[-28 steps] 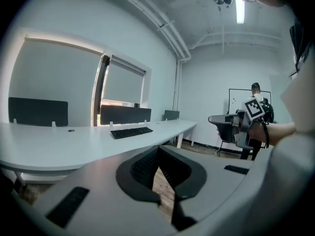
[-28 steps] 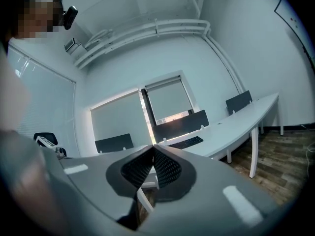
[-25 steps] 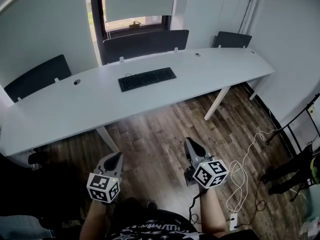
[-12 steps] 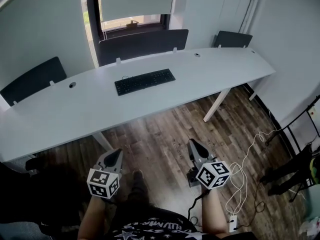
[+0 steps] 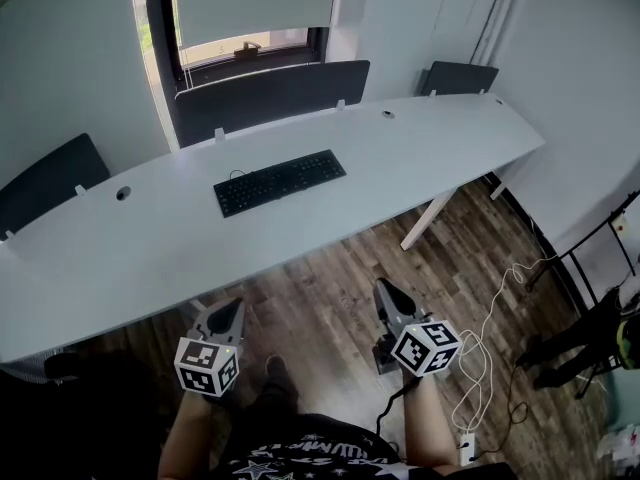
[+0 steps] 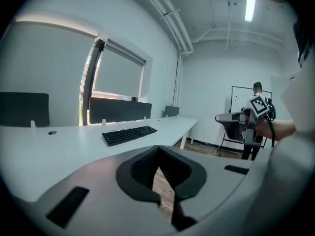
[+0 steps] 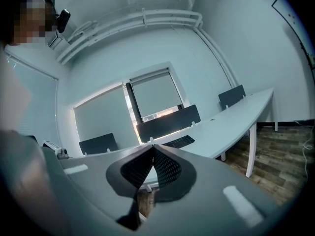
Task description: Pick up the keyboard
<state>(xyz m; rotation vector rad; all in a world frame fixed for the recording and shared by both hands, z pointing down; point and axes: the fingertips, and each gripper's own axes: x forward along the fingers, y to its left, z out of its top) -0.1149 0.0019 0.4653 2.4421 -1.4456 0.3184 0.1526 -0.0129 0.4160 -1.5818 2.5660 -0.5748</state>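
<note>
A black keyboard (image 5: 279, 181) lies on the long white curved desk (image 5: 120, 248), towards its far edge, with a thin cable at its left end. It also shows in the left gripper view (image 6: 129, 134) and, small, in the right gripper view (image 7: 180, 142). My left gripper (image 5: 231, 314) and right gripper (image 5: 384, 292) hang side by side over the wooden floor, well short of the desk. Both are shut with nothing between their jaws. The right gripper (image 6: 226, 118) appears at the right of the left gripper view.
Dark divider panels (image 5: 265, 93) stand along the desk's far edge, under a window (image 5: 240, 48). White desk legs (image 5: 424, 218) reach the wooden floor. A white cable and power strip (image 5: 468, 446) lie on the floor at right, near a black stand (image 5: 590, 258).
The desk and keyboard have come closer and shifted left and down in the head view. Both grippers have advanced with me, staying shut and side by side.
</note>
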